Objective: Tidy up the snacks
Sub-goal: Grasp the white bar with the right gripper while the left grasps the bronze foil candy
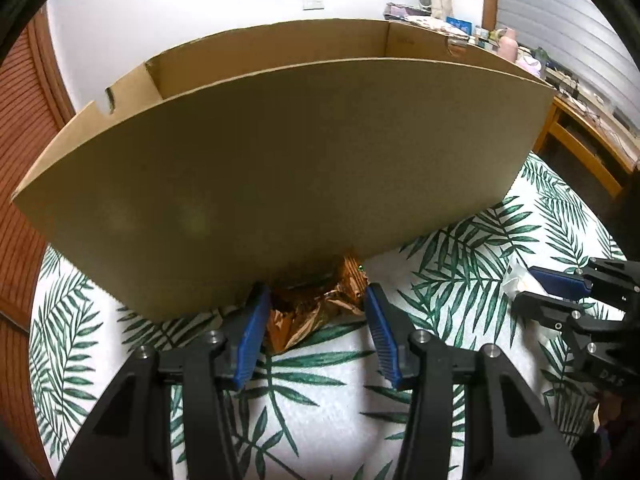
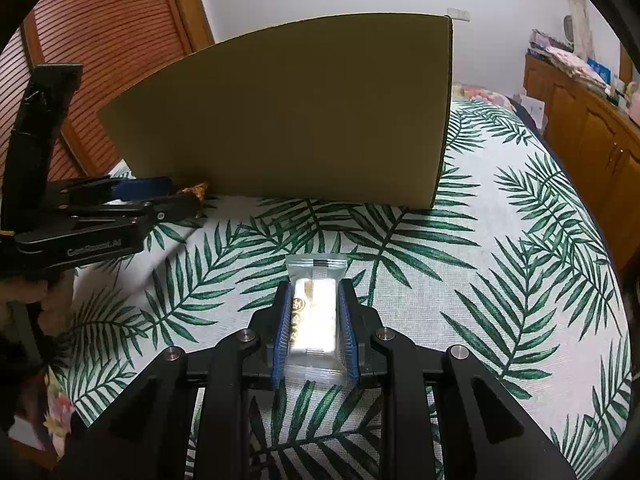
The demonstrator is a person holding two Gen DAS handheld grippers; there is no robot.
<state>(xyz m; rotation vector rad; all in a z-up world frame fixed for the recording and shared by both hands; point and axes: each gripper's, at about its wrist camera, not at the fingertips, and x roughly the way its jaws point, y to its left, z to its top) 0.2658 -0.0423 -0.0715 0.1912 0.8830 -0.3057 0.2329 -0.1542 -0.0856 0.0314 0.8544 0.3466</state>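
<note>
A crumpled copper-brown foil snack (image 1: pixel 308 312) lies on the leaf-print cloth against the foot of a big open cardboard box (image 1: pixel 280 160). My left gripper (image 1: pixel 316 292) is open, its blue pads on either side of the foil snack's near end. From the right wrist view the left gripper (image 2: pixel 168 196) points at the foil snack (image 2: pixel 196 192) by the box (image 2: pixel 300 120). My right gripper (image 2: pixel 315 287) is shut on a white snack bar in a clear wrapper (image 2: pixel 314 316), low over the cloth. It appears in the left view too, as the right gripper (image 1: pixel 560 288) at the far right.
The leaf-print cloth (image 2: pixel 500 260) covers the whole surface around the box. A wooden louvred door (image 2: pixel 100 40) stands at the back left. Wooden cabinets (image 2: pixel 592 128) with clutter on top line the right side. A person's hand (image 2: pixel 24 292) holds the left gripper.
</note>
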